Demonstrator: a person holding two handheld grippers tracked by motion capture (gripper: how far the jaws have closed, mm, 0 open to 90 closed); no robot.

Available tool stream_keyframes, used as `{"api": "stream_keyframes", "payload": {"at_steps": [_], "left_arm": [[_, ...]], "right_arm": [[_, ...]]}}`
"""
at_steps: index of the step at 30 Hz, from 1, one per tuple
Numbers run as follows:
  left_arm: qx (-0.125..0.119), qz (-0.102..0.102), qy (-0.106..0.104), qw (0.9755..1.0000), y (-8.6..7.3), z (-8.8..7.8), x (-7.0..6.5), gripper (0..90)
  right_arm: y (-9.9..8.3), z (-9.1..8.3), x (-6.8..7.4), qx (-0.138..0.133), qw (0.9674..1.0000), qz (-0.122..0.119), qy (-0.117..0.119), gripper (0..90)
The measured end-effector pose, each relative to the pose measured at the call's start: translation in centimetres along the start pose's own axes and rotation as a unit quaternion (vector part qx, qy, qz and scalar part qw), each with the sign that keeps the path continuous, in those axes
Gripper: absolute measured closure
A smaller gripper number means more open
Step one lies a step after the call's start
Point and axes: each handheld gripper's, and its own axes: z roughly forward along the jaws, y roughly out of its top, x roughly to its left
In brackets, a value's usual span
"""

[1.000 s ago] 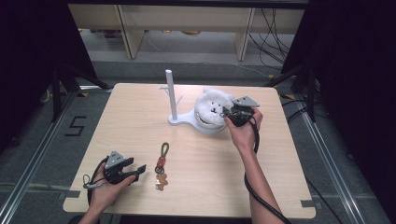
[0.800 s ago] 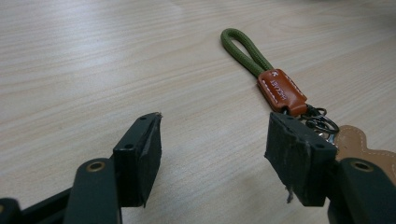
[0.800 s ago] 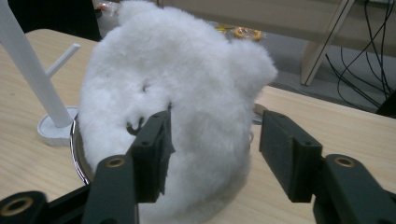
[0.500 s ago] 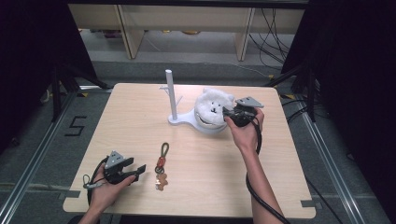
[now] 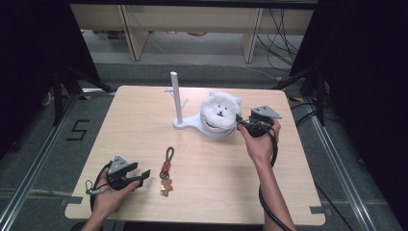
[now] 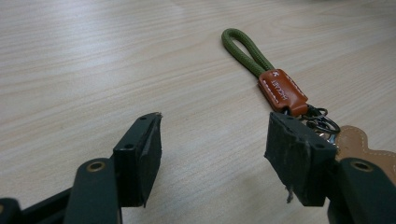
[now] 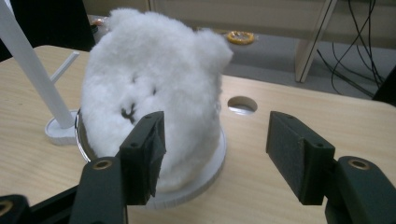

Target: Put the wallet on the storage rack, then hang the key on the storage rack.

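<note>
A white plush bear [image 5: 220, 111] is seen upright on the round dish of a white stand [image 5: 190, 124], at about 1 o'clock from the tabletop [image 5: 144, 130] centre. The stand's thin post [image 5: 176, 97] rises at 9 o'clock of the bear, with a small side peg.

The right hand-held gripper [image 5: 239, 124] is held just at 3 o'clock of the bear. Its jaws have just been opening and are now spread wide. In the right gripper view [image 7: 212, 149] the bear's fur is seen behind the left jaw, the right jaw stands over bare tabletop, and nothing is pinched between the pads. A round hole in the tabletop [image 7: 242, 104] is seen beyond the bear.

The left hand-held gripper [image 5: 143, 176] is held low at about 7 o'clock on the tabletop, jaws wide, nothing gripped. It points toward a keychain [image 5: 166, 171] lying flat just at 3 o'clock of it, apart from the jaws. In the left gripper view [image 6: 212, 140] the keychain's green cord loop [image 6: 243, 49], orange leather tab [image 6: 282, 91], metal ring [image 6: 322, 122] and tan leather charm [image 6: 362, 144] are seen. The ring and charm are partly hidden behind the right jaw; contact cannot be told.
</note>
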Motion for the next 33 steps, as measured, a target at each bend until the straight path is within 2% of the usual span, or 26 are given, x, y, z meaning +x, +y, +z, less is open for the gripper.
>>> {"api": "stream_keyframes", "payload": {"at_steps": [1, 3, 4, 5, 6, 7, 10, 11, 12, 13, 14, 15, 17, 19, 21, 22, 24, 25, 29, 31, 33], "left_arm": [[0.000, 0.000, 0.000, 1.0000, 0.0, 0.0, 0.0, 35.4], [-0.002, 0.000, -0.001, 1.0000, 0.0, 0.1, -0.1, 35.4], [-0.002, 0.000, -0.001, 1.0000, 0.0, 0.1, -0.1, 35.4], [-0.003, 0.002, -0.004, 1.0000, 0.1, 0.2, -0.1, 35.4], [-0.002, 0.003, -0.003, 1.0000, 0.1, 0.2, -0.1, 35.4], [0.000, 0.003, 0.000, 1.0000, 0.1, 0.2, -0.2, 35.3], [0.000, 0.003, 0.001, 1.0000, 0.1, 0.2, -0.3, 35.4], [0.000, 0.002, 0.001, 1.0000, 0.1, 0.2, -0.3, 35.4], [-0.002, 0.001, -0.003, 1.0000, 0.1, 0.3, -0.2, 35.4], [-0.002, 0.001, -0.003, 1.0000, 0.1, 0.3, -0.2, 35.3], [-0.002, 0.000, 0.001, 1.0000, 0.1, 0.3, -0.1, 35.4], [-0.002, 0.000, 0.001, 1.0000, 0.1, 0.3, -0.1, 35.4], [-0.004, -0.004, -0.001, 1.0000, 0.2, 0.3, -0.1, 35.4], [-0.007, -0.004, -0.005, 1.0000, 0.2, 0.4, -0.1, 35.5], [-0.010, 0.001, -0.004, 0.9999, 0.5, 0.4, 0.0, 35.8], [-0.013, -0.002, -0.008, 0.9999, 0.7, 0.3, 0.0, 35.8], [-0.015, -0.004, -0.012, 0.9998, 1.0, 0.1, -0.1, 35.8], [-0.015, -0.005, -0.015, 0.9998, 1.2, 0.1, -0.2, 35.8], [-0.003, -0.002, -0.022, 0.9998, 2.2, -0.1, -0.8, 35.8], [0.019, -0.001, -0.035, 0.9992, 2.8, 0.0, -1.4, 35.9], [0.027, 0.002, -0.037, 0.9989, 3.1, 0.0, -1.5, 35.9]], "right_arm": [[-0.2, -0.2, -0.3, 0.002, 0.9999, -0.012, 0.004, 38.6], [-0.7, -0.8, 0.0, 0.009, 0.9999, 0.006, 0.002, 38.7], [-0.9, -0.9, -0.4, 0.007, 0.9999, -0.010, 0.006, 38.7], [-1.2, -1.2, -0.4, 0.011, 0.9998, -0.009, 0.011, 39.1], [-1.5, -1.7, 0.0, 0.018, 0.9996, 0.018, 0.008, 39.9], [-1.7, -1.7, -0.4, 0.008, 0.9999, -0.002, 0.012, 40.8], [-2.3, -2.4, -0.4, 0.014, 0.9998, 0.006, 0.015, 41.5], [-2.8, -3.1, 0.0, 0.025, 0.9994, 0.022, 0.013, 41.6], [-3.1, -3.2, -0.4, 0.015, 0.9997, 0.004, 0.018, 41.6], [-3.1, -3.2, -0.4, 0.015, 0.9997, 0.004, 0.018, 41.6], [-3.7, -3.7, -0.3, 0.021, 0.9995, 0.016, 0.017, 41.5], [-3.7, -3.7, -0.3, 0.021, 0.9995, 0.016, 0.017, 41.5], [-4.8, -3.9, -0.5, 0.026, 0.9994, 0.012, 0.022, 41.4], [-5.5, -4.0, -0.1, 0.032, 0.9987, 0.034, 0.020, 41.2], [-5.7, -4.1, -0.3, 0.044, 0.9983, 0.031, 0.021, 41.0], [-5.7, -4.1, -0.8, 0.040, 0.9987, 0.017, 0.025, 41.0], [-5.8, -4.2, -0.9, 0.041, 0.9988, 0.017, 0.023, 41.0], [-5.8, -4.4, -0.9, 0.042, 0.9986, 0.025, 0.020, 41.0], [-5.9, -4.7, -1.3, 0.042, 0.9985, 0.024, 0.025, 41.0], [-5.9, -5.0, -1.6, 0.047, 0.9982, 0.027, 0.023, 41.0], [-6.0, -5.1, -1.8, 0.050, 0.9984, 0.024, 0.014, 41.0]]}}
